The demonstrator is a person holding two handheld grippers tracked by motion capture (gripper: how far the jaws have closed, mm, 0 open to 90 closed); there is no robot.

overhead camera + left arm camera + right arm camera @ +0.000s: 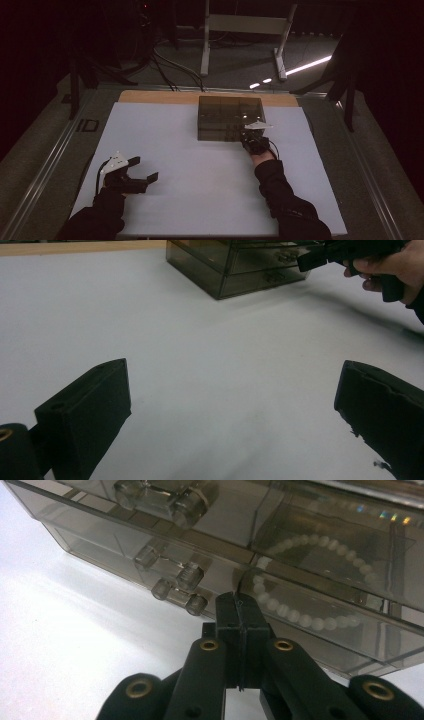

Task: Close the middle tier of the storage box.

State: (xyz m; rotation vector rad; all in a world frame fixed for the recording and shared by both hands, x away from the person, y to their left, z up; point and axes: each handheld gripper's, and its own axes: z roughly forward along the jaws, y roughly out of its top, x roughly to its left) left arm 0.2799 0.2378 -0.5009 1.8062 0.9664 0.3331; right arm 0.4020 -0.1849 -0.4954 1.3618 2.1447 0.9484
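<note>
— From up high, what do you make out?

— A smoky see-through drawer box (230, 118) on the white worktop (200, 170), towards the far edge. The right gripper (251, 135) is right up against the box's near right corner, grey plate on top; you can't read its jaws from there. The left gripper (142, 169) sits well back near the person's side, its jaws wide apart with nothing between them.

— And the right gripper view adds something?

— A lot. The right gripper (239, 611) has its jaws pressed flat together, empty, their tips just at the front of the lower drawer (200, 580), at the seam where two drawer fronts meet. Just left of the jaw tips is a clear handle (175, 587), not gripped. Beyond the tips, inside the right-hand drawers, there's a string of pale beads (305, 615); the high view is too dark to show that. Another clear handle (162, 497) sits on the drawer above.

— What about the left gripper view?

— Its own left gripper (232, 405) shows two black jaws spread far apart over bare worktop (150, 315). Far ahead of them stands the drawer box (235, 265), and the person's other hand (395, 267) holding the right gripper (312, 260) at the drawer fronts, side-on. Whether those tips touch the drawer I can't tell
</note>
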